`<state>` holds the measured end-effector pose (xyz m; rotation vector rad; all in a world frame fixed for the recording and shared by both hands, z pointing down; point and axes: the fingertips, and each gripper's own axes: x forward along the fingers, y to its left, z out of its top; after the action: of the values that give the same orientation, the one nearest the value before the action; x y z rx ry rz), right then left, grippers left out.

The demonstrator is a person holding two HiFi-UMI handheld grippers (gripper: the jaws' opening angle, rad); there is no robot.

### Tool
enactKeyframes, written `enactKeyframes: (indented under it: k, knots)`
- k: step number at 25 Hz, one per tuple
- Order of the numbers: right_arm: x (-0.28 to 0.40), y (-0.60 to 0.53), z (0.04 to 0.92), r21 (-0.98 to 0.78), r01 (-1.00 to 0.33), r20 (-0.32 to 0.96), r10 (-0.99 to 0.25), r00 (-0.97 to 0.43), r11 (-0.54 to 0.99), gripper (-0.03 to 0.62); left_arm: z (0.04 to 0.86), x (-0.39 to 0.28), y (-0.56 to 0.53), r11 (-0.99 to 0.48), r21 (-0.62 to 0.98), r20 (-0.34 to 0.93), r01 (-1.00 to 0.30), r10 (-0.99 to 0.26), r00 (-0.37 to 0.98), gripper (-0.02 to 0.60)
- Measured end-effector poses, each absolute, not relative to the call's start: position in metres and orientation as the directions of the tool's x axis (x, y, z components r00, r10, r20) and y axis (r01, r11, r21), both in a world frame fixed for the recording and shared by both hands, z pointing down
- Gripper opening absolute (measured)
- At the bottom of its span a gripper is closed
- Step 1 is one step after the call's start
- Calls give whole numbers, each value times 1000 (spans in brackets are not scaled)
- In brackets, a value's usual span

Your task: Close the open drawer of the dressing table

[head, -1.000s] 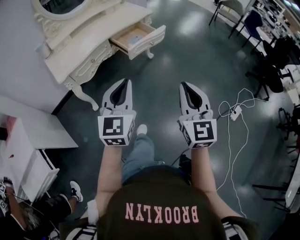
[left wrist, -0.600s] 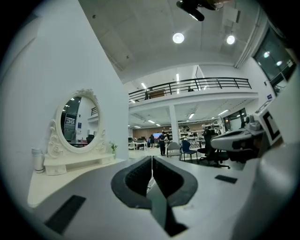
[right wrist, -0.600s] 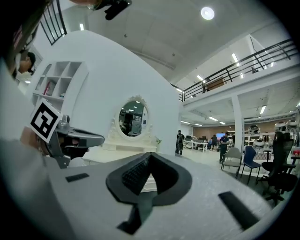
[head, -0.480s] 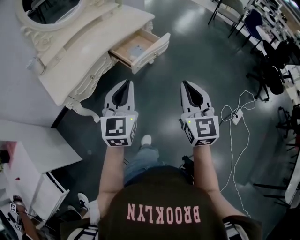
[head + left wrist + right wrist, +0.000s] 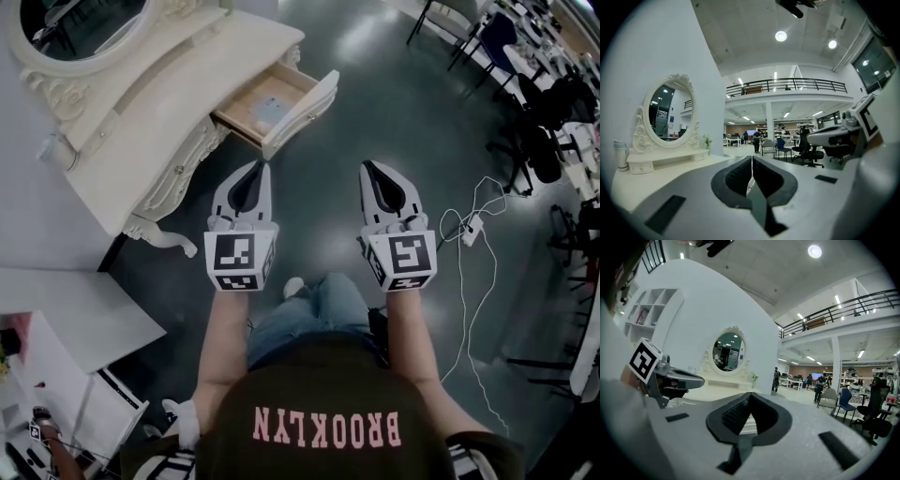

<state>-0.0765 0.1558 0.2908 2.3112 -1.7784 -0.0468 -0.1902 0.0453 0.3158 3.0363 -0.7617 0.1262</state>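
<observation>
The open drawer [image 5: 272, 105] sits at about 11 o'clock in your head view. It is pulled out of the right end of the cream dressing table [image 5: 169, 112], with its wooden inside bare to the camera and its white front turned toward the dark floor [image 5: 403, 94]. The oval mirror [image 5: 80, 23] stands further along at 10 o'clock, and a pale flask [image 5: 58, 150] rests on the tabletop near the wall.

Your left gripper [image 5: 255, 169] hangs near the drawer, which lies at 12 o'clock from its tip, with clear floor between them. Its own view shows the fingers clenched tight on nothing [image 5: 752, 161]. Your right gripper [image 5: 367, 169] is level with it at 3 o'clock and well apart from the drawer. Its fingers are also pressed together and empty [image 5: 749, 401].

A white cable [image 5: 473, 230] trails over the floor at 3 o'clock, black office chairs [image 5: 534, 141] stand at 2 o'clock, and a white shelf unit [image 5: 56, 328] sits at 8 o'clock.
</observation>
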Motion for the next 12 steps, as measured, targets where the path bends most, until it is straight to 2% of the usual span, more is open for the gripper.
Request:
enactKeyframes:
  k: [12]
  knots:
    - [-31, 98, 298, 194, -962, 95, -972, 213, -192, -3, 326, -164, -6, -849, -34, 92, -528, -528, 844, 6]
